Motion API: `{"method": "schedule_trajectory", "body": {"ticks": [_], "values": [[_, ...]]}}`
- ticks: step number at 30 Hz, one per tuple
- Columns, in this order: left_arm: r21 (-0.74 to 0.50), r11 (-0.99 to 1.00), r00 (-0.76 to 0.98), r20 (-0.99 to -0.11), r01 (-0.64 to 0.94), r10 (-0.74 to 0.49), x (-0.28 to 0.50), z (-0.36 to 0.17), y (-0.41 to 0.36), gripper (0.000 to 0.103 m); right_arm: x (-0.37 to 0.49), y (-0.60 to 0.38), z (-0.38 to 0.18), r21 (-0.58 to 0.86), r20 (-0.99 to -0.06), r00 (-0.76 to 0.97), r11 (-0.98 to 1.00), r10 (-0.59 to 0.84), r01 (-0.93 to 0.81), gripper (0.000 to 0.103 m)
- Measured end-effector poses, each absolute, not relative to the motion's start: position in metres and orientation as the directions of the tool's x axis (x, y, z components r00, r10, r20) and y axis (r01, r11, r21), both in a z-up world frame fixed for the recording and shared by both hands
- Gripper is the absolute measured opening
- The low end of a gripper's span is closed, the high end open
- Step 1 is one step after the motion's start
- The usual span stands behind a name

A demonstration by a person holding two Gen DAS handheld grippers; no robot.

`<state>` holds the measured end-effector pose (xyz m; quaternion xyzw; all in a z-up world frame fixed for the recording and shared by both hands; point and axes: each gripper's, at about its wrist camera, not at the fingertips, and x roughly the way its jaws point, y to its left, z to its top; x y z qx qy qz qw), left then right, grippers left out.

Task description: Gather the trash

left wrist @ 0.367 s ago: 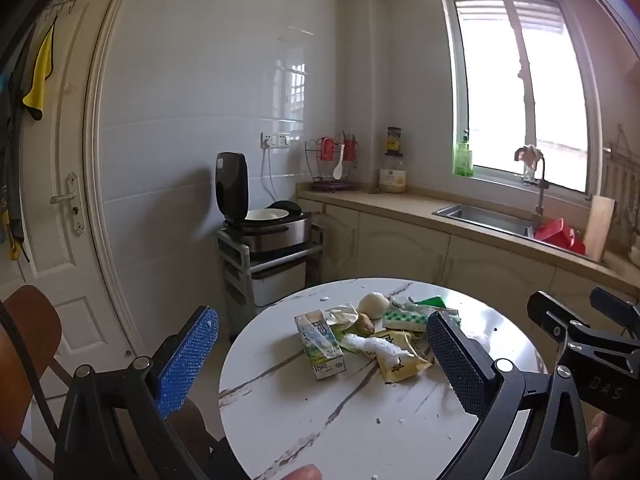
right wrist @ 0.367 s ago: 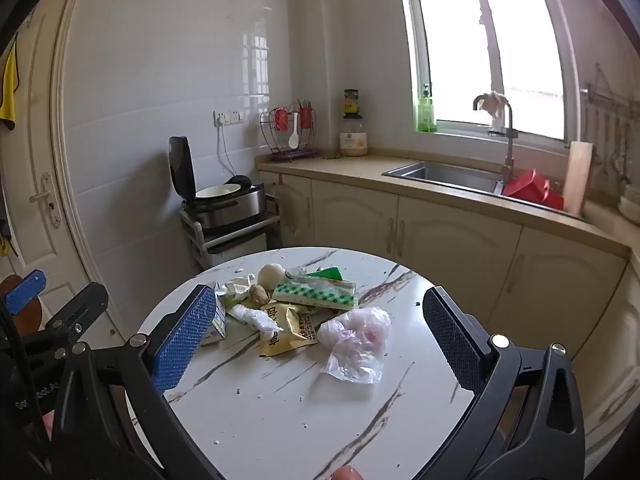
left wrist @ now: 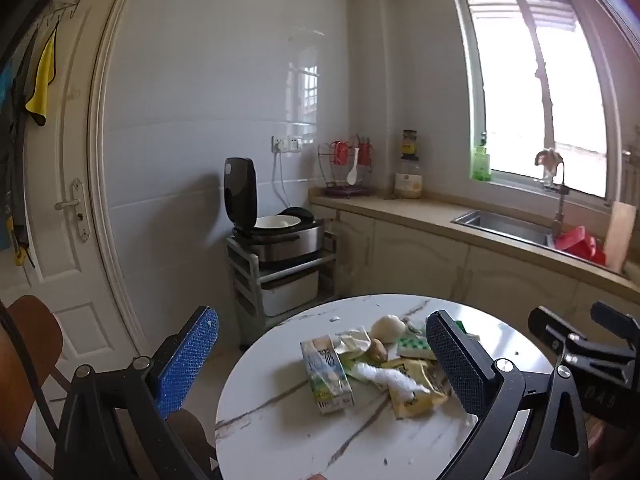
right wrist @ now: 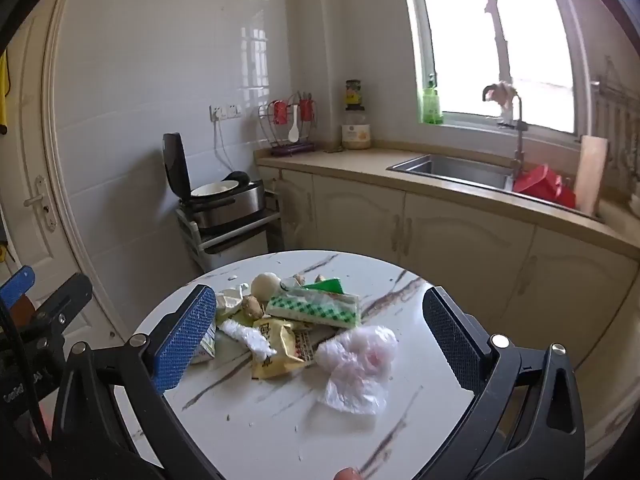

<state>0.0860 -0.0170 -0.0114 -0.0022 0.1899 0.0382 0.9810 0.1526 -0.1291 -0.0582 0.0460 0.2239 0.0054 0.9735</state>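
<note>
counter [right wrist: 404,408]: glossy white marble look, grey-brown veins
plastic bag [right wrist: 356,364]: thin, crinkled, translucent
milk carton [left wrist: 326,374]: printed paperboard, slight sheen
snack wrapper [right wrist: 276,346]: yellow, shiny, creased
gripper pads [right wrist: 182,340]: blue, rough knobbly texture
sink [right wrist: 452,170]: brushed steel
wall tiles [right wrist: 160,80]: glossy white

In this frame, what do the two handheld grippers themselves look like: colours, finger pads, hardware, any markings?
Both are alike: the left gripper and right gripper have angular matte-black frames with silver bolts at the pivots. On each, the left finger carries a bright blue textured pad, the right finger a darker navy textured pad. Faint pale lettering, unreadable, marks the bodies. A black cable runs along the left edge.
</note>
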Motion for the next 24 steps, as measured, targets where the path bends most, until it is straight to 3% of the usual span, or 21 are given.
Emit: {"method": "schedule_trajectory", "body": {"ticks": [6,13,24], "values": [[0.047,0.991,0.912,-0.386,-0.126,0.135,0.137,-0.015,-0.037,0.103,0.203,-0.128,-0.068,0.09,-0.478,0.875,0.995,0.076,-0.038,0.103],[0.022,0.985,0.918,-0.361,-0.171,0.167,0.169,-0.013,-0.05,0.102,0.227,-0.133,-0.054,0.066,-0.456,0.886,0.996,0.089,-0.065,0.103],[-0.01,1.0,0.95,-0.312,0.023,-0.025,0.165,-0.018,-0.016,0.102,0.2,-0.123,-0.037,0.055,-0.418,0.906,0.994,-0.062,0.093,0.103]]}}
